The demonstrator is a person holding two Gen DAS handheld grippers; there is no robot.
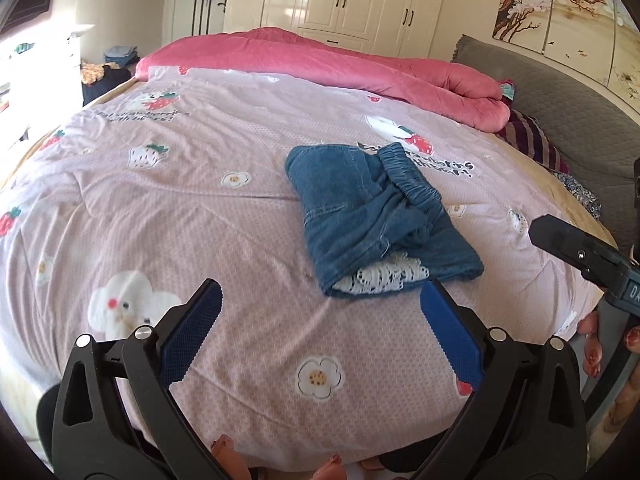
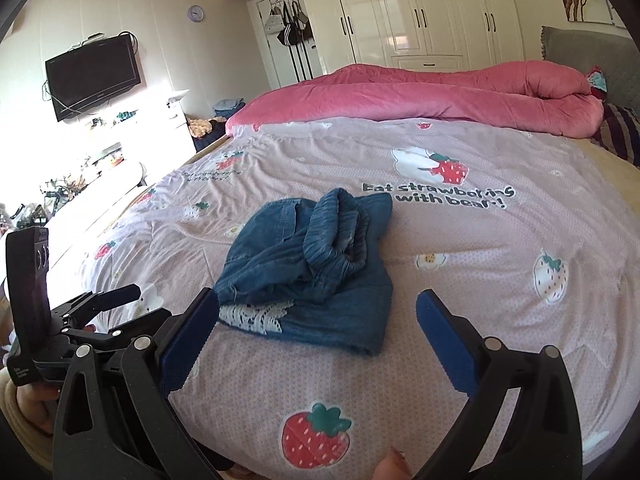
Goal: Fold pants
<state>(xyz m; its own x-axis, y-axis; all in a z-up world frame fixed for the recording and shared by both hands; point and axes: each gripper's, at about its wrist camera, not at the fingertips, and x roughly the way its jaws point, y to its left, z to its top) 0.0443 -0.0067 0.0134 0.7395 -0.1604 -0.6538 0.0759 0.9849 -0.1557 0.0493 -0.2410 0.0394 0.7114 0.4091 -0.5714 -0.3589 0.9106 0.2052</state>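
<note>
**Denim bundle lies just beyond both open claws**

Denim, folded into a thick packet, is the pants (image 1: pixel 376 216): they rest on the pink strawberry-print bedspread (image 1: pixel 160 208), towards the near right of the bed. A white lace hem (image 1: pixel 380 276) peeks out at the near edge, and the elastic waistband (image 2: pixel 340 236) bunches loosely on top.

The left claw (image 1: pixel 320 336) hangs released, holding nothing; the pants lie ahead of it and a little right, the lace edge just beside its right finger. The right claw (image 2: pixel 316 340) is likewise spread and empty, and the packet sits almost straight ahead between its fingers, the lace just beyond the left one, so it looks the better aligned of the two.

The packet's long axis runs from near to far, tilted slightly leftwards. The fold seems largely done; any tidying would likely begin at that slack waistband.
</note>
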